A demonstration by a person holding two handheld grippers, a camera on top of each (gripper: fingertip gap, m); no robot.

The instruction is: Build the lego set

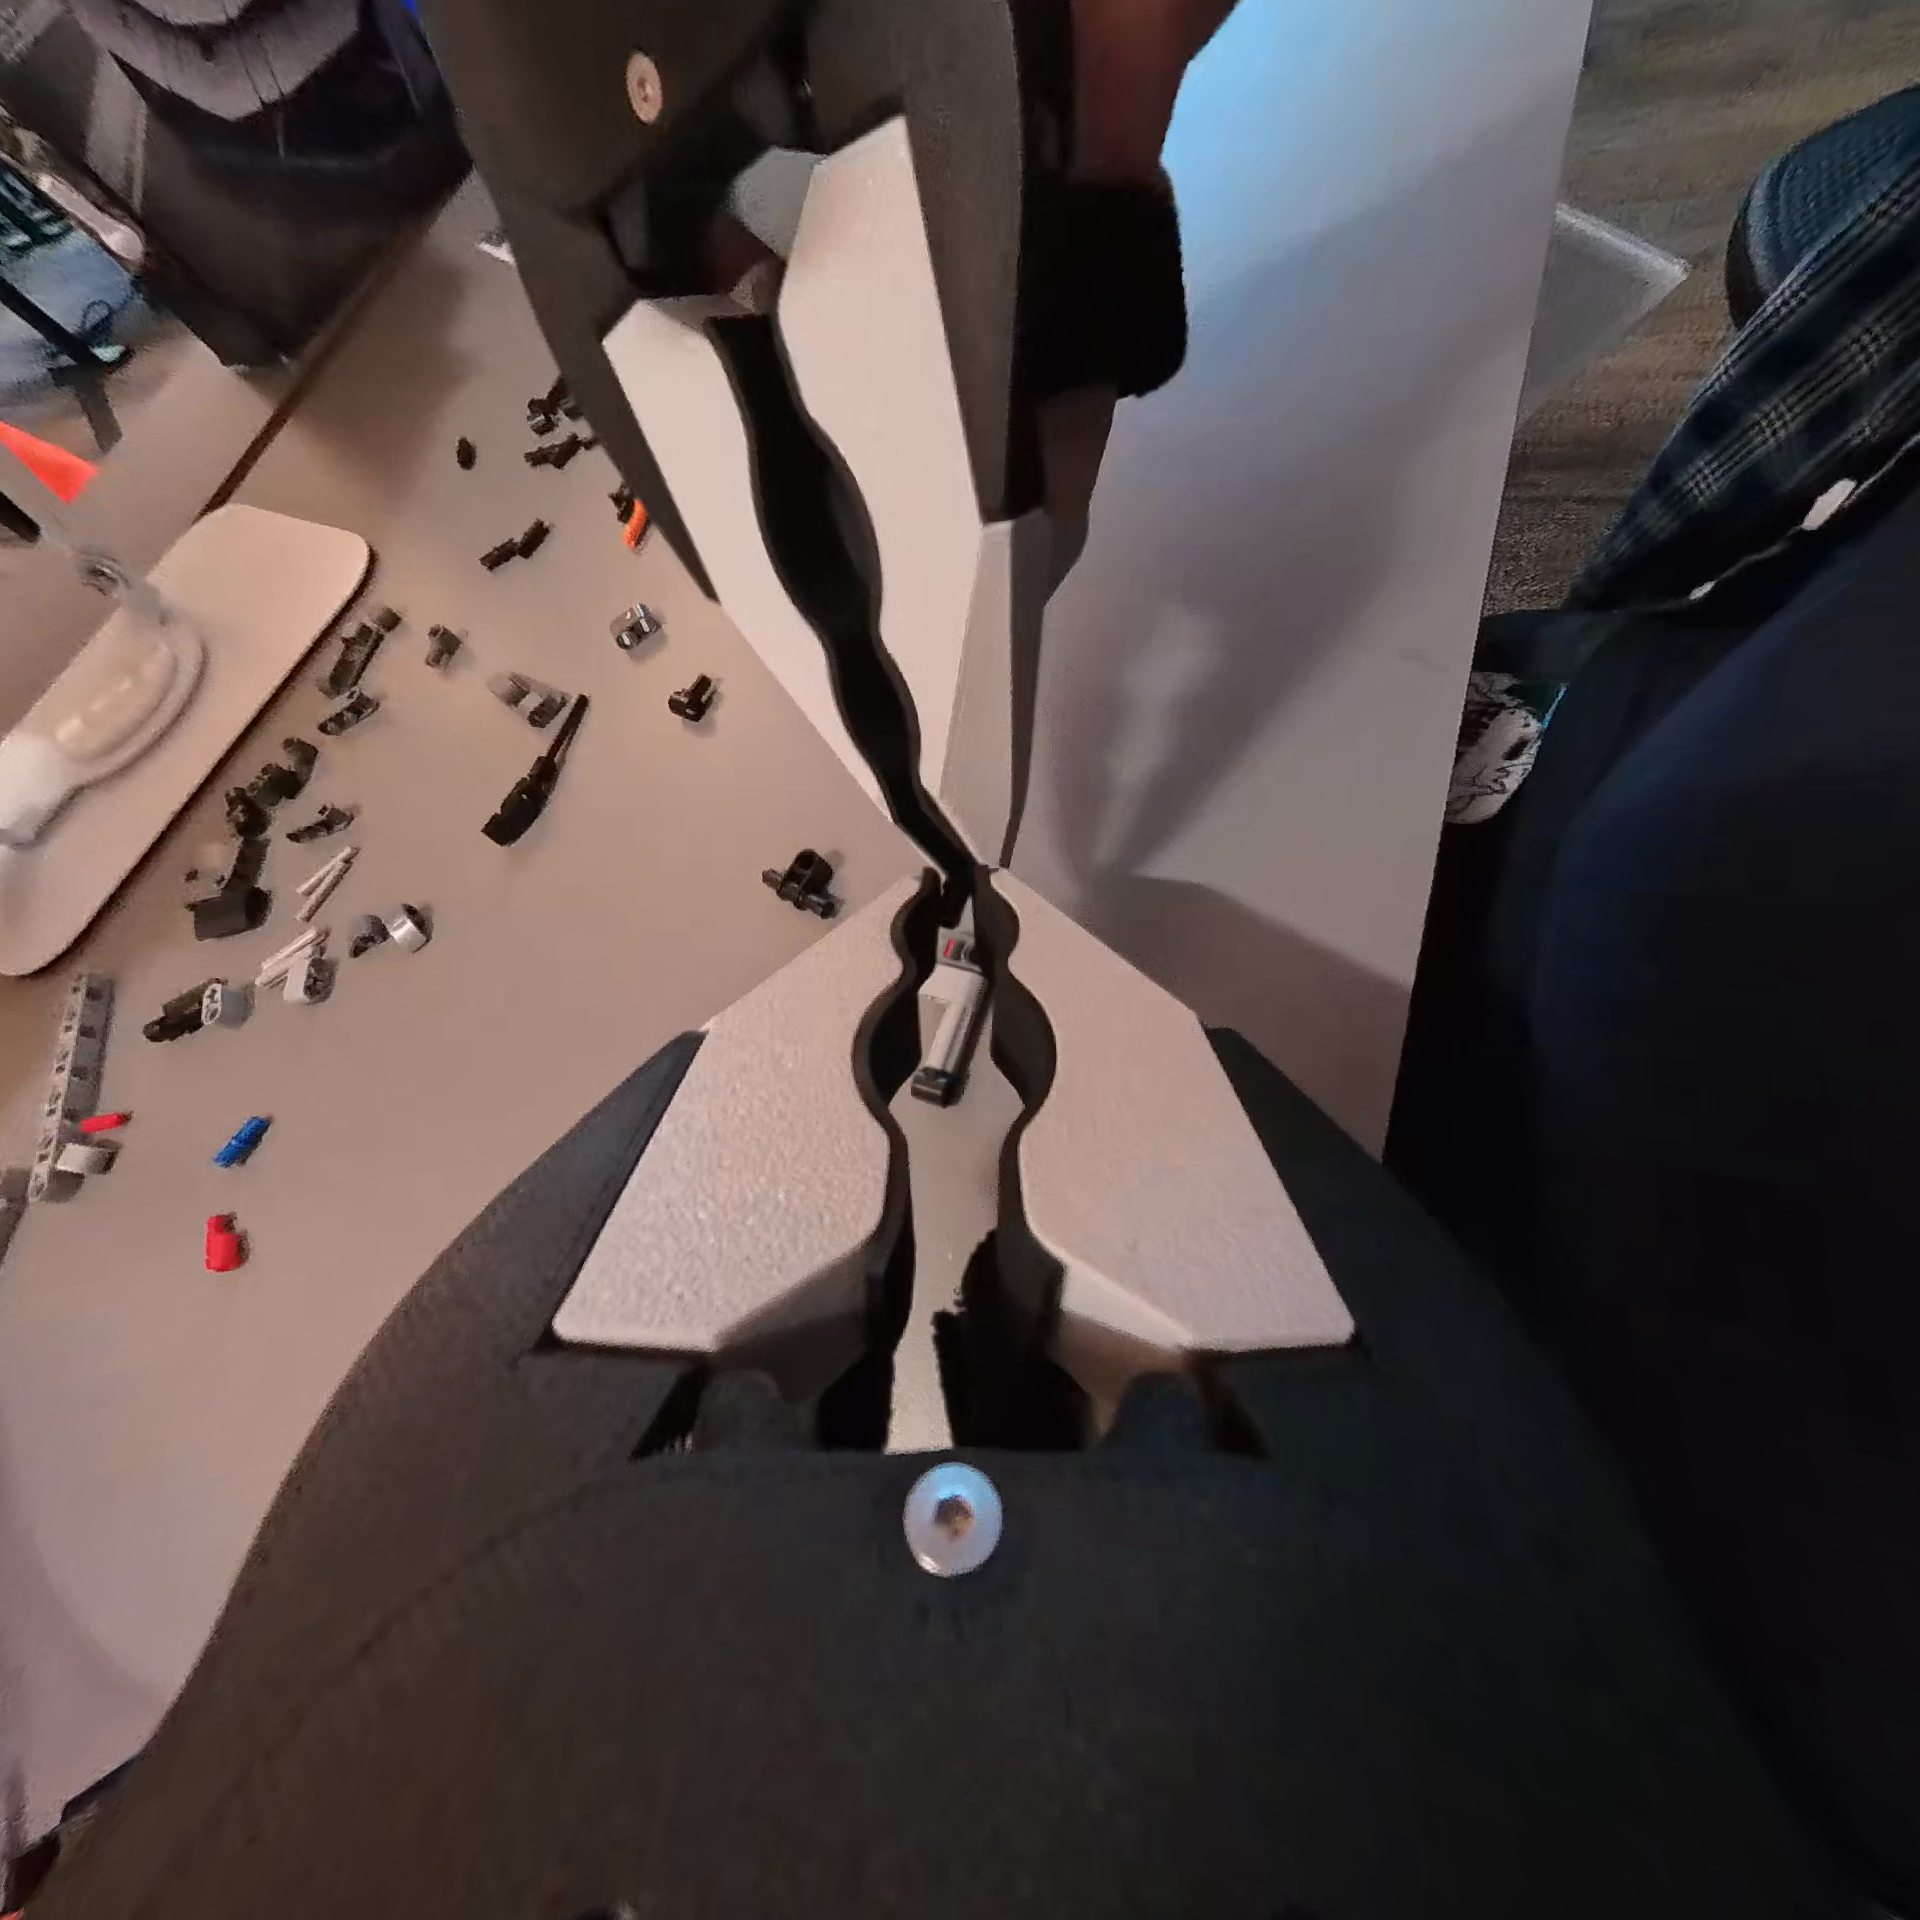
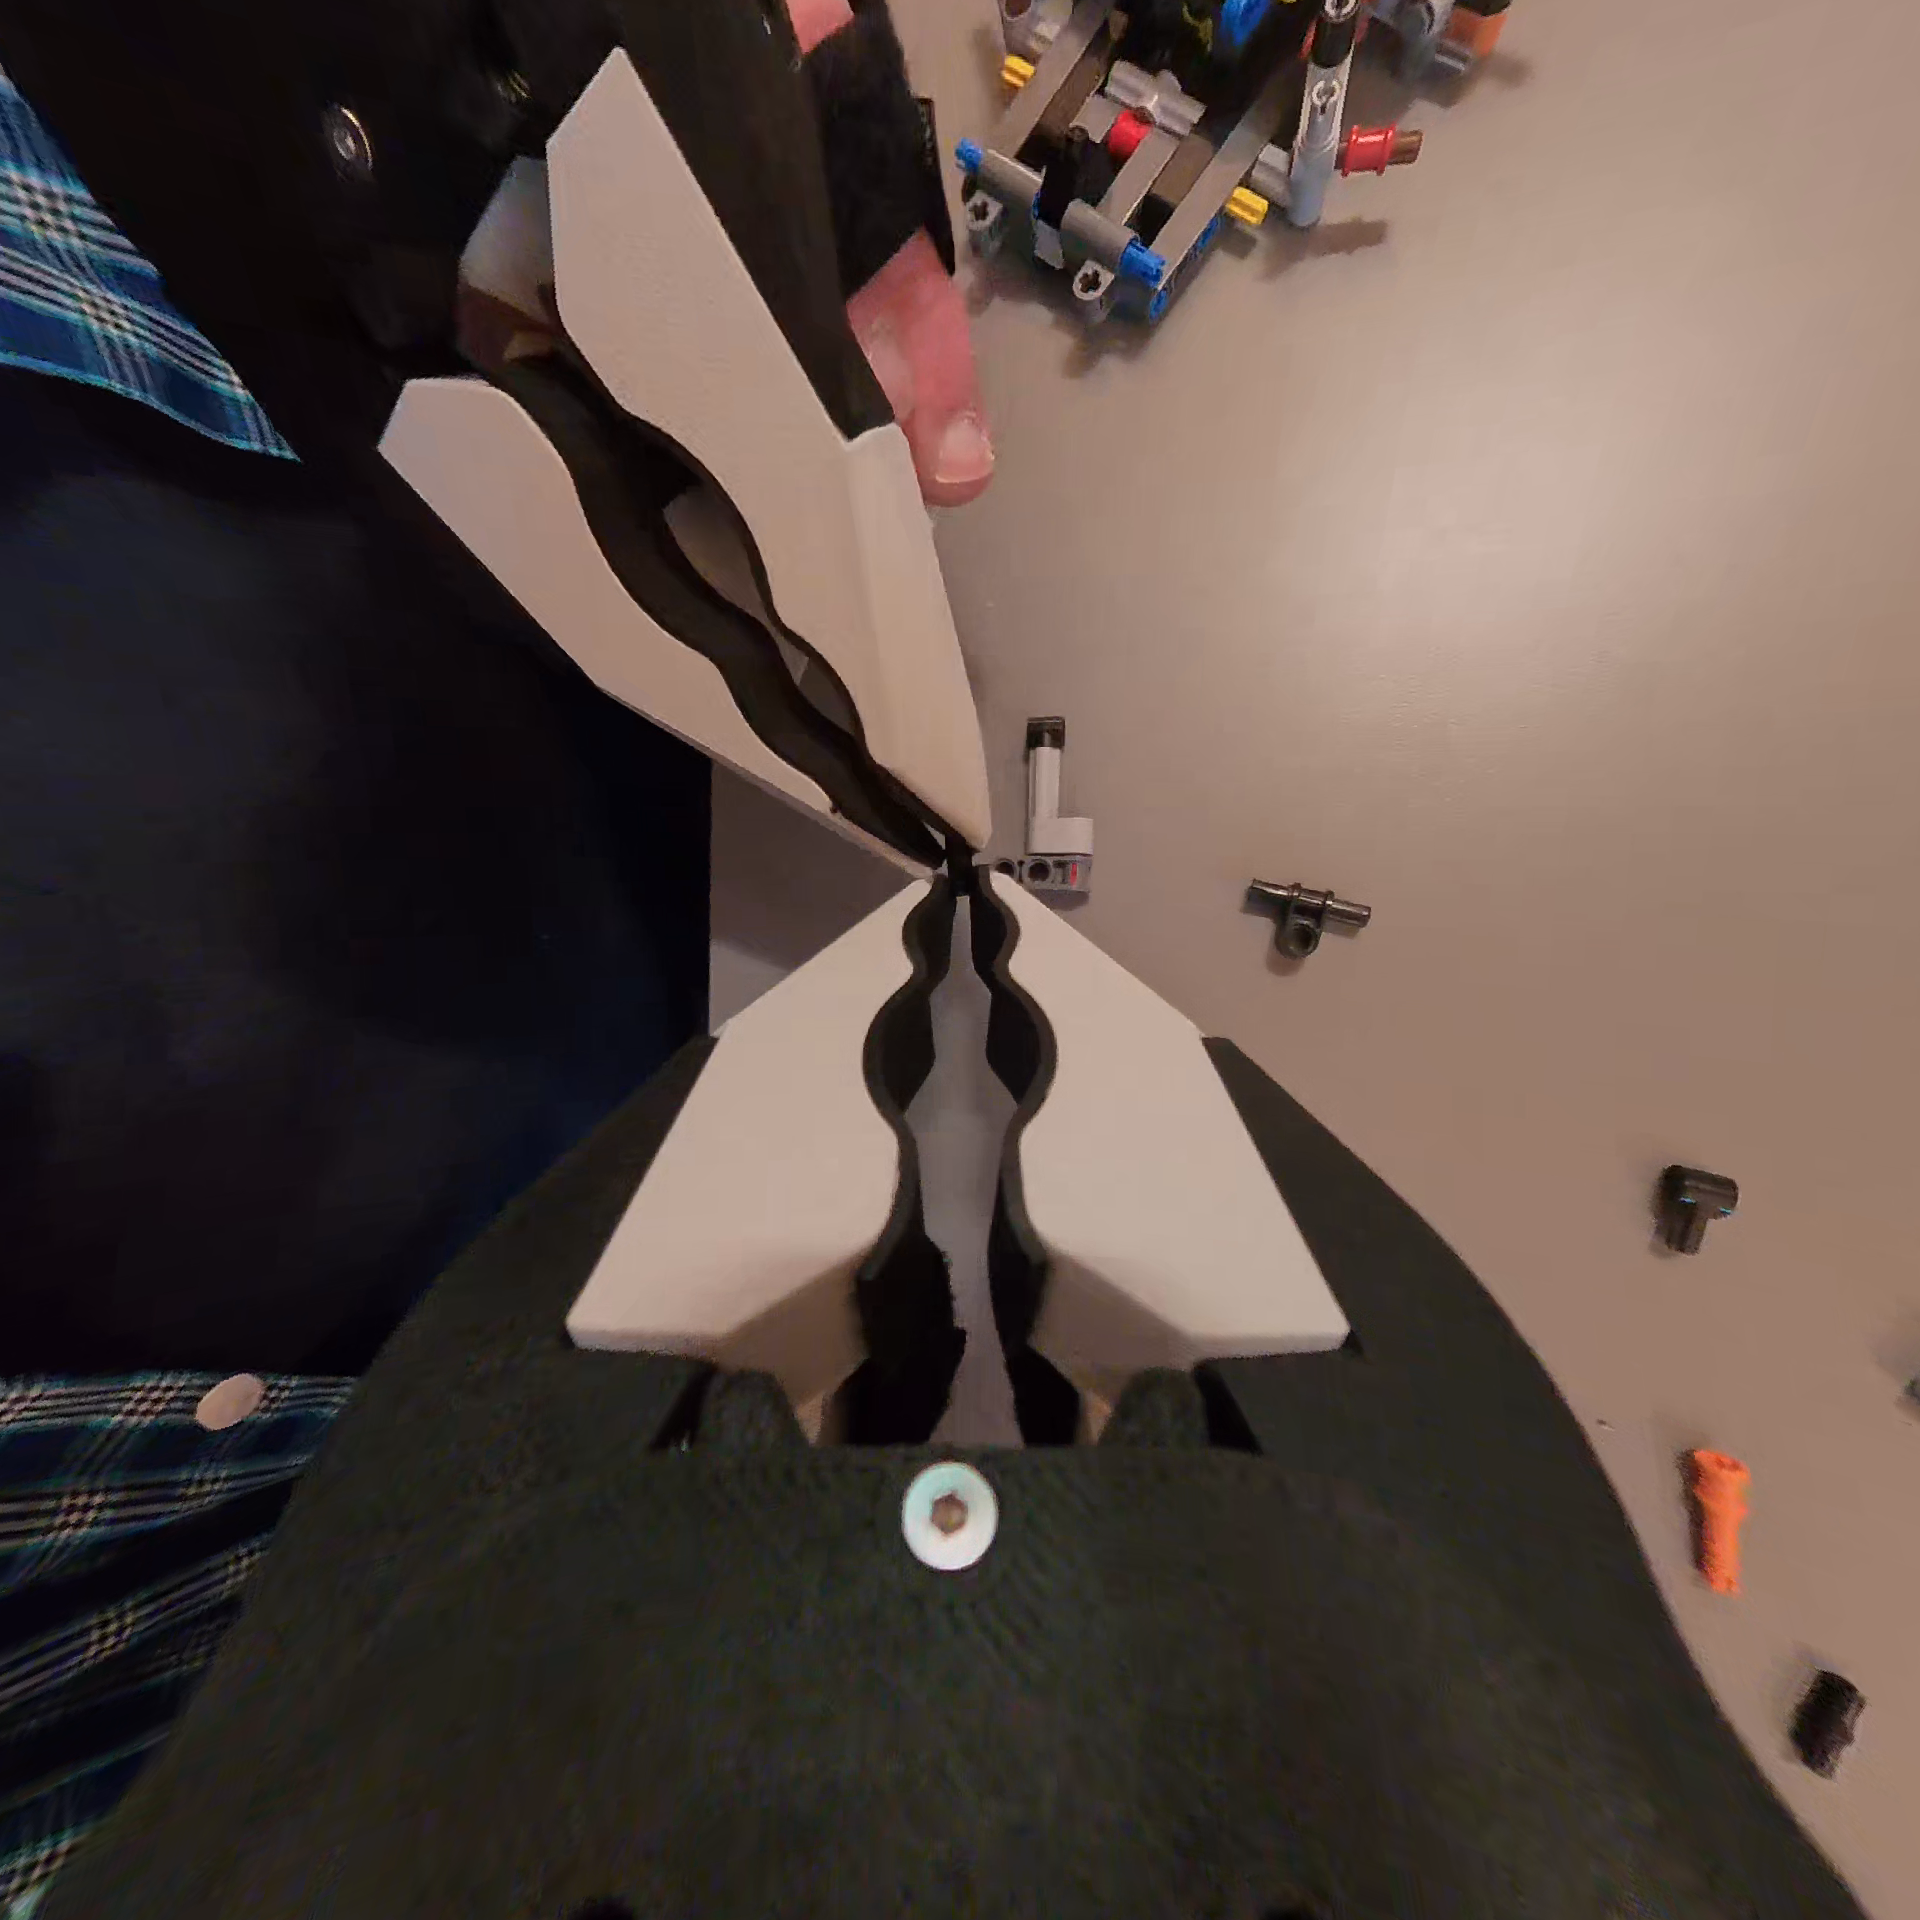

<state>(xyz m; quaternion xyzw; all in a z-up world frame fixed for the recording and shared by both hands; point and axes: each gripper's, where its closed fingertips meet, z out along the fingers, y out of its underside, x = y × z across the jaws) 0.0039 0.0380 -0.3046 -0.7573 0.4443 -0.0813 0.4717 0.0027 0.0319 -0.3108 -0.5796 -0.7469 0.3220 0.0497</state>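
My two grippers meet tip to tip above the beige table (image 2: 1455, 623). In the left wrist view my left gripper (image 1: 954, 896) is shut, with a small black Lego pin (image 1: 948, 900) at its tips. My right gripper (image 1: 971, 857) comes down from the top and touches the same spot. In the right wrist view my right gripper (image 2: 962, 885) is shut on the black pin (image 2: 960, 869), and the left gripper (image 2: 951, 847) reaches in from the upper left. A grey L-shaped Lego piece (image 2: 1051, 821) lies on the table just beyond the tips; it also shows through the left fingers' gap (image 1: 954, 1023).
A partly built Lego model (image 2: 1195, 156) stands at the far side. Loose pieces lie around: a black connector (image 2: 1307, 914), a black elbow (image 2: 1694, 1205), an orange pin (image 2: 1714, 1522), several black, grey, red and blue parts (image 1: 312, 831). A white stand base (image 1: 177, 717) sits left. The person's lap borders the table edge. The tips of both grippers are at nearly the same place. The grey L-shaped Lego piece (image 2: 1051, 821) is about equally far from each gripper, around 4 centimetres.
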